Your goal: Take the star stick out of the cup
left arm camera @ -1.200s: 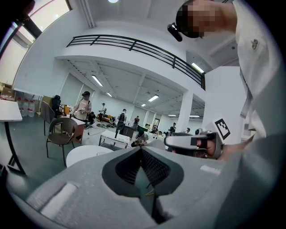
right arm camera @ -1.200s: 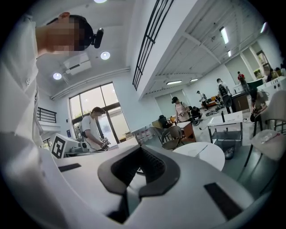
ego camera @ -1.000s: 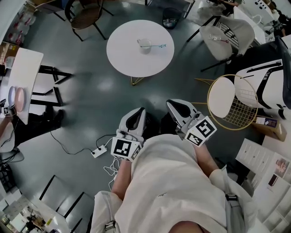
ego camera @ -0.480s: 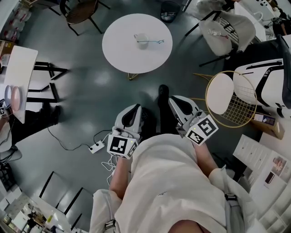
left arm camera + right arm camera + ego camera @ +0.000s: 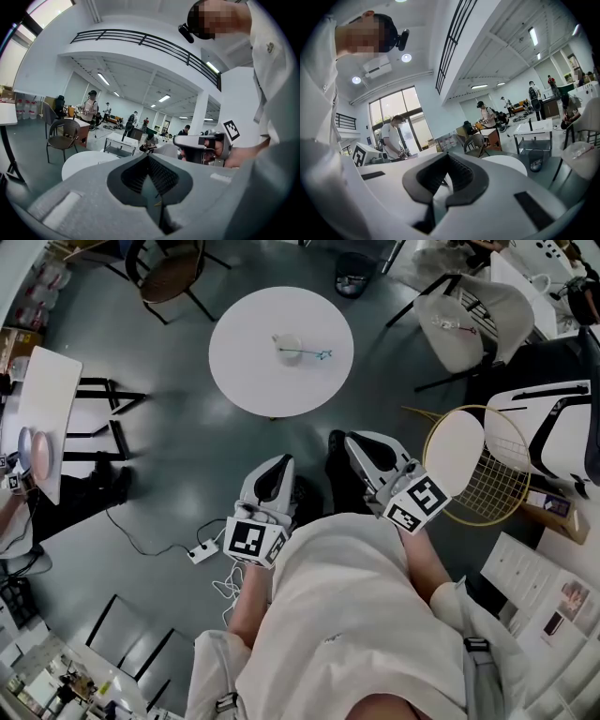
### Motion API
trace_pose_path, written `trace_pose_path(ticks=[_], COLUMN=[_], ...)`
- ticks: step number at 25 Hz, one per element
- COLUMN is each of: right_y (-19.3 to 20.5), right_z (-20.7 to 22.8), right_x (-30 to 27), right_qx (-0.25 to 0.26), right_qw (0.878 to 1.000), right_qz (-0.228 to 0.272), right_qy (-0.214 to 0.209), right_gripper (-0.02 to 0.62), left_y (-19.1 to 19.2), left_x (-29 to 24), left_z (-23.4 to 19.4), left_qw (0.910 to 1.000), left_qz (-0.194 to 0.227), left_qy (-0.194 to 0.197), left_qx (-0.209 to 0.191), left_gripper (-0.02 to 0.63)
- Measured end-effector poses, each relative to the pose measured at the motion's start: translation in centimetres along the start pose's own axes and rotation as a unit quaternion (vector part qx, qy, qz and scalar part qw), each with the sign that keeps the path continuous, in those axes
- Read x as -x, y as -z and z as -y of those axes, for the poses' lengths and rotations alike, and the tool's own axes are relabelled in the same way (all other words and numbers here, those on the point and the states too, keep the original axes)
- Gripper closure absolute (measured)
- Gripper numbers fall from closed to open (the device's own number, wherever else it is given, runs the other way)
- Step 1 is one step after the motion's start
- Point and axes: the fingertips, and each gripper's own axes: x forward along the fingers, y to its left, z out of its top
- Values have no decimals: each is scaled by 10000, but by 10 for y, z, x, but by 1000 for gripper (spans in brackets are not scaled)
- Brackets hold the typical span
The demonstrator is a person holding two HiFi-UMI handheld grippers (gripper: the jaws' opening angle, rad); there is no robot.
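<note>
- I am standing well apart from the round white table [image 5: 244, 371]; on it the small white cup [image 5: 287, 343] is holding the thin teal-tipped star stick [image 5: 309, 353], which is leaning out to the right.
- I am carrying my left gripper [image 5: 275, 470] and right gripper [image 5: 364, 444] close to my body, jaws pressed together on nothing; approach, grasp and lift are all remaining.
</note>
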Motion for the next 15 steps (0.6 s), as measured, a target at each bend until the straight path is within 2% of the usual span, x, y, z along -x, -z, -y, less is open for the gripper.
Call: trace_pose_path(ticks=[8, 15], right_y=[-28, -41], right_z=[49, 84], right_x=[-20, -28], right_qx=[-68, -104], right_qw=[9995, 9976], right_qz=[17, -85], right_qy=[-320, -676], right_gripper=[588, 588], left_y=[-30, -36], left_x=[-65, -106], left_z=[2, 9], left_qw=[10000, 9994], left_qz=[50, -27], left_qy=[-73, -341], left_qx=[-26, 11], left_gripper=[600, 600])
